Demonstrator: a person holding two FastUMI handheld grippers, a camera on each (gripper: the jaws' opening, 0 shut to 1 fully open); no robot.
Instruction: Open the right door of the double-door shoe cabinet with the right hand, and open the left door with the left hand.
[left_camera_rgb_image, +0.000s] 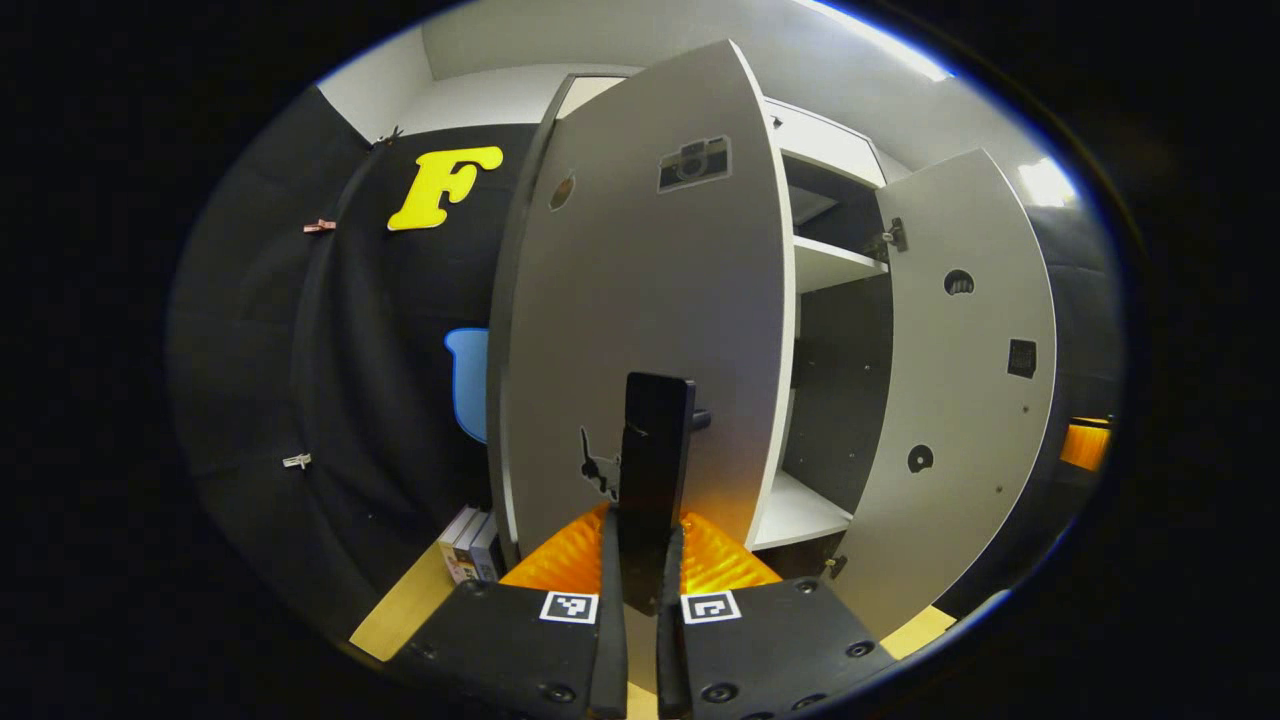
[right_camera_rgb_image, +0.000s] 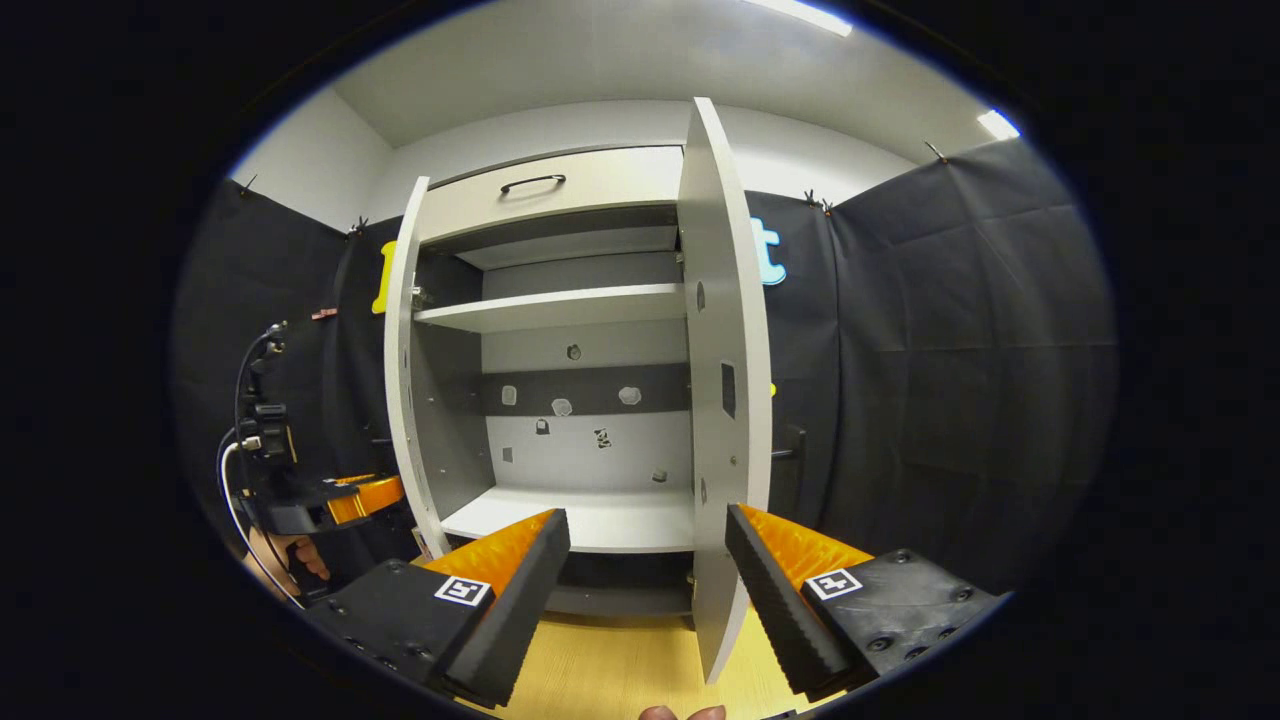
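Observation:
The white shoe cabinet (right_camera_rgb_image: 560, 305) stands with both doors swung out and its shelves bare. In the left gripper view the left door (left_camera_rgb_image: 640, 280) faces me, and my left gripper (left_camera_rgb_image: 643, 540) is shut on its black upright handle (left_camera_rgb_image: 655, 440). The right door (left_camera_rgb_image: 960, 400) hangs open further right. In the right gripper view the right door (right_camera_rgb_image: 725, 350) stands edge-on, its lower edge between the fingers of my open right gripper (right_camera_rgb_image: 648, 570), nearer the right finger, which does not press on it. Its black handle (right_camera_rgb_image: 795, 450) shows behind. The left gripper (right_camera_rgb_image: 340, 500) and a hand (right_camera_rgb_image: 290, 555) sit by the left door (right_camera_rgb_image: 405, 380).
A drawer with a black handle (right_camera_rgb_image: 532, 183) tops the cabinet. A few books (left_camera_rgb_image: 470, 545) stand on the floor left of the cabinet. Wooden floor (right_camera_rgb_image: 610, 670) lies in front. Black cloth walls (right_camera_rgb_image: 950, 350) close in on both sides.

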